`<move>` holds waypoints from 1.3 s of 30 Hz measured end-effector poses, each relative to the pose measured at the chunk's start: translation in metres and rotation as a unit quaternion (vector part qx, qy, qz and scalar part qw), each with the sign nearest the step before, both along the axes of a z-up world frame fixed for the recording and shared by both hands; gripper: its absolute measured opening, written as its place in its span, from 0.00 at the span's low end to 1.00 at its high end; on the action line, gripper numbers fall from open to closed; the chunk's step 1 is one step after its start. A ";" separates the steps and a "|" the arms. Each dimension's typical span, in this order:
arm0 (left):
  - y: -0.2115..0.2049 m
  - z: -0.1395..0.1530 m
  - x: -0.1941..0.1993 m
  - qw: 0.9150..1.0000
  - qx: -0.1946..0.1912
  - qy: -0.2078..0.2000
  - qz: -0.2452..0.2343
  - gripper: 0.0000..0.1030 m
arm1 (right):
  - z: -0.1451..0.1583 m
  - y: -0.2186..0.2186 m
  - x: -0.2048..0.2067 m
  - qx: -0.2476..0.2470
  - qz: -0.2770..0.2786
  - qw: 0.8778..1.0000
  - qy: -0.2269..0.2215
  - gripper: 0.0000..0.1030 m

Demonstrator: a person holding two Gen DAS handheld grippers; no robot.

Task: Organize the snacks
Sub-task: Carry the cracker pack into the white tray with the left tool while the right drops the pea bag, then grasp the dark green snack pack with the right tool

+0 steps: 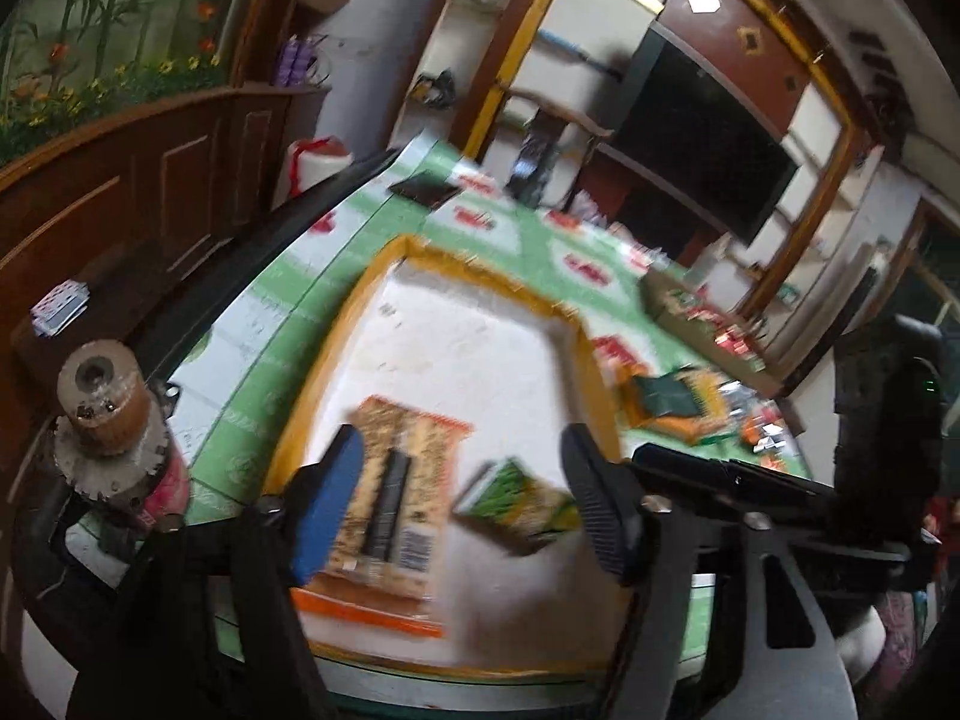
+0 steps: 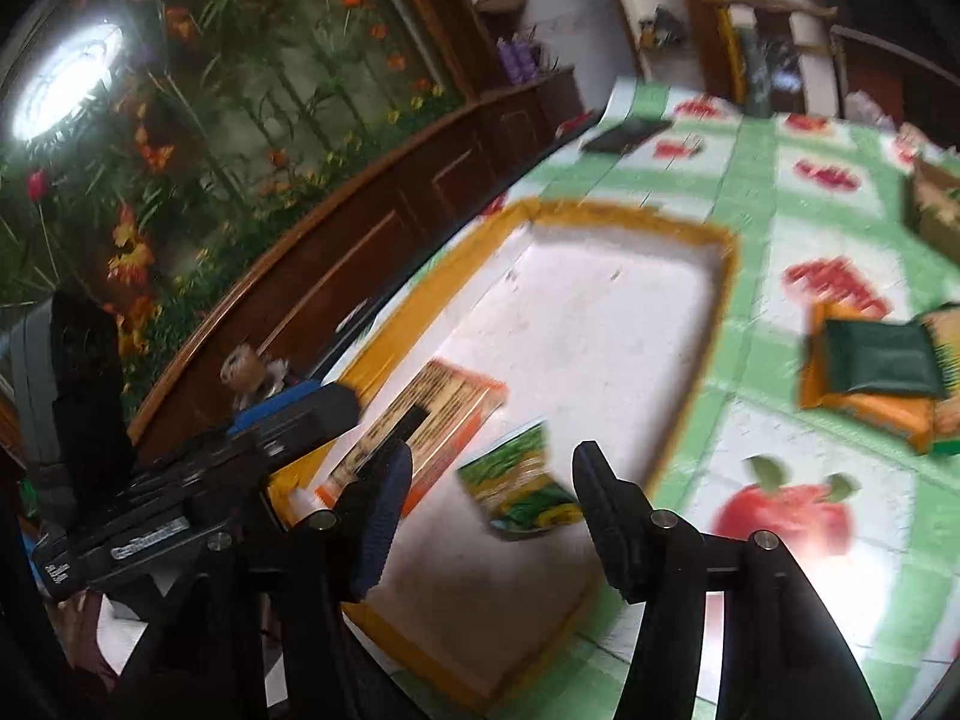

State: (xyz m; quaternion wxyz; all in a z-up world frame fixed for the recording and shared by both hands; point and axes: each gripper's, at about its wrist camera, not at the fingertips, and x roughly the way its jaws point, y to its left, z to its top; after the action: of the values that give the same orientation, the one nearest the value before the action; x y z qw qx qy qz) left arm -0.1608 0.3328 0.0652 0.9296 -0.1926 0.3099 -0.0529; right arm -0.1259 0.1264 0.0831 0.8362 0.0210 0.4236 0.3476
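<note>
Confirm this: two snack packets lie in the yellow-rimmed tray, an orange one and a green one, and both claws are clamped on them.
Not clamped. Both wrist views show the left claw and right claw open above the orange packet and green packet in the tray.

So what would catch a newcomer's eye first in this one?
Probably the white tray with a yellow rim on the green apple-print tablecloth, holding an orange snack packet and a small green packet beside it. Both grippers, left and right, are above the tray with jaws open. More snacks lie on the cloth to the right of the tray.
</note>
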 end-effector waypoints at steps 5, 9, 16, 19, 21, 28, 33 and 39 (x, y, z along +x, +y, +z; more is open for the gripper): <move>-0.024 0.018 -0.014 0.996 -0.041 -0.045 -0.059 0.78 | 0.034 -0.055 -0.015 -0.008 -0.071 0.993 -0.097 0.75; -0.049 0.018 -0.010 0.992 -0.065 -0.029 -0.107 0.78 | 0.037 -0.105 -0.016 -0.047 -0.131 0.980 -0.146 0.82; -0.084 0.003 -0.001 0.988 -0.053 0.011 -0.143 0.78 | 0.007 -0.172 0.015 -0.068 -0.200 0.975 -0.068 0.82; -0.087 0.001 -0.003 0.988 -0.050 0.015 -0.146 0.78 | 0.008 -0.168 0.038 -0.068 -0.190 0.977 -0.060 0.82; -0.088 0.000 -0.004 0.988 -0.051 0.016 -0.147 0.78 | 0.010 -0.159 0.057 -0.067 -0.180 0.980 -0.053 0.82; -0.081 -0.006 -0.006 0.987 -0.060 0.028 -0.144 0.78 | 0.001 -0.104 0.141 -0.091 -0.159 0.983 -0.017 0.71; -0.073 -0.008 -0.007 0.988 -0.062 0.034 -0.137 0.78 | -0.034 -0.083 0.177 -0.154 -0.158 0.975 0.041 0.55; -0.075 -0.010 -0.006 0.987 -0.067 0.039 -0.142 0.78 | -0.048 -0.099 0.135 -0.140 -0.140 0.977 0.083 0.53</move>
State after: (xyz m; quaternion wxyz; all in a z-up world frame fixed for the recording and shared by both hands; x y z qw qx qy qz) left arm -0.1668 0.2574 0.0557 0.8849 -0.2106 0.3658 -0.1972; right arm 0.0092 0.0278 0.0353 0.8334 -0.0089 0.5286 0.1613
